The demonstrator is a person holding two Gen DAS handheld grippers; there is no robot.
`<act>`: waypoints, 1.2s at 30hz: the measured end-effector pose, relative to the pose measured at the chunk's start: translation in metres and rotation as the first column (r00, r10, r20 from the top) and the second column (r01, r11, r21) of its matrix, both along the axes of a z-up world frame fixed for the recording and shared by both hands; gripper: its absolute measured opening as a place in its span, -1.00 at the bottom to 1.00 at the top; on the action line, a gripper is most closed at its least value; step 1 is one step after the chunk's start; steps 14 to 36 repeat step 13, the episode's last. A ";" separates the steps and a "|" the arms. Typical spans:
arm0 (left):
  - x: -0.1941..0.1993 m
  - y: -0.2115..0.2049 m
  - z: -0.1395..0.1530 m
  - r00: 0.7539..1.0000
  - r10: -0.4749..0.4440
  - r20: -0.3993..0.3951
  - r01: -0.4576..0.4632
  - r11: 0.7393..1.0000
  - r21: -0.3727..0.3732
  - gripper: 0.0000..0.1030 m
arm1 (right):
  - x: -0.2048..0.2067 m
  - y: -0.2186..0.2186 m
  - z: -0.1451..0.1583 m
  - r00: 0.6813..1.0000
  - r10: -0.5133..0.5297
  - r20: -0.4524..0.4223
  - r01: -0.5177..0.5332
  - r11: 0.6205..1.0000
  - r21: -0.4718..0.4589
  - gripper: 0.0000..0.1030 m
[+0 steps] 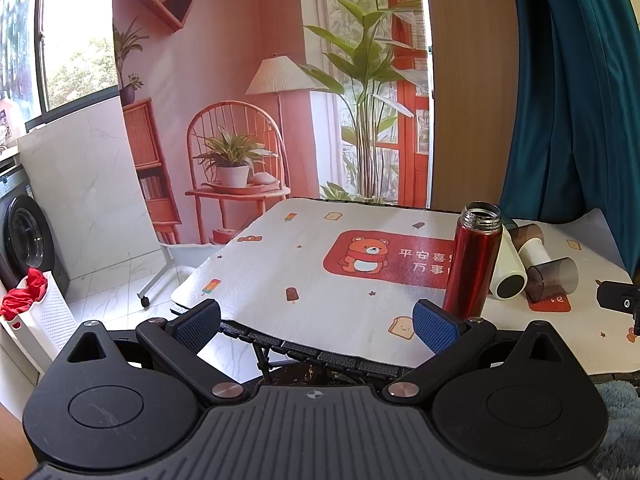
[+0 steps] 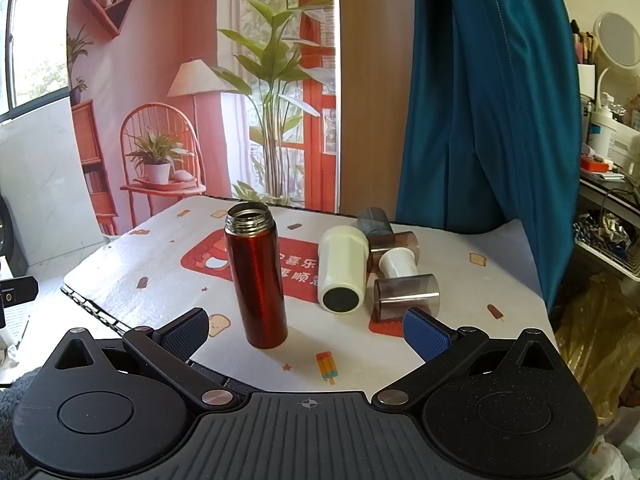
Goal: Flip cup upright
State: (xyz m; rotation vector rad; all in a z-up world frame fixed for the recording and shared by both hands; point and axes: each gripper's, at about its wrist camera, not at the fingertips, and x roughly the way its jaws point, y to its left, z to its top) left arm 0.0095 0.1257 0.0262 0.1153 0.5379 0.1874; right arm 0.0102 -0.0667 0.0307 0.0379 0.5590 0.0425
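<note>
1. I count one red flask [image 2: 258, 276] upright, lidless, on the worktop [image 2: 480, 280]; one cream cup [image 2: 343, 268] on its side beside it.
2. Two smoky tumblers [image 2: 406, 294], one partly hidden.
3. Left claw [image 1: 318, 322] and right claw [image 2: 306, 332] both spread, empty.

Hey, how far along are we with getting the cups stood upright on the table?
Looks done: the red flask stands upright, mouth open at the top. In hand: nothing; the left gripper and right gripper are both open and empty. Left: the cream cup lies on its side, and the smoky clear cup beside it does too.
</note>
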 end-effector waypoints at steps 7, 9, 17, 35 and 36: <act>-0.001 0.001 -0.001 1.000 0.003 0.000 -0.003 1.000 0.000 1.00 | 0.000 0.000 -0.001 1.000 -0.002 -0.002 0.002 1.000 0.003 0.99; -0.001 0.001 -0.001 1.000 0.003 0.001 -0.003 1.000 -0.003 1.00 | 0.000 0.000 -0.001 1.000 -0.003 -0.003 0.003 1.000 0.003 0.99; -0.001 0.000 0.000 1.000 -0.001 0.004 0.001 1.000 0.001 1.00 | 0.000 0.000 -0.002 1.000 -0.004 -0.003 0.004 1.000 0.002 0.99; -0.001 0.000 0.000 1.000 -0.001 0.004 0.001 1.000 0.001 1.00 | 0.000 0.000 -0.002 1.000 -0.004 -0.003 0.004 1.000 0.002 0.99; -0.001 0.000 0.000 1.000 -0.001 0.004 0.001 1.000 0.001 1.00 | 0.000 0.000 -0.002 1.000 -0.004 -0.003 0.004 1.000 0.002 0.99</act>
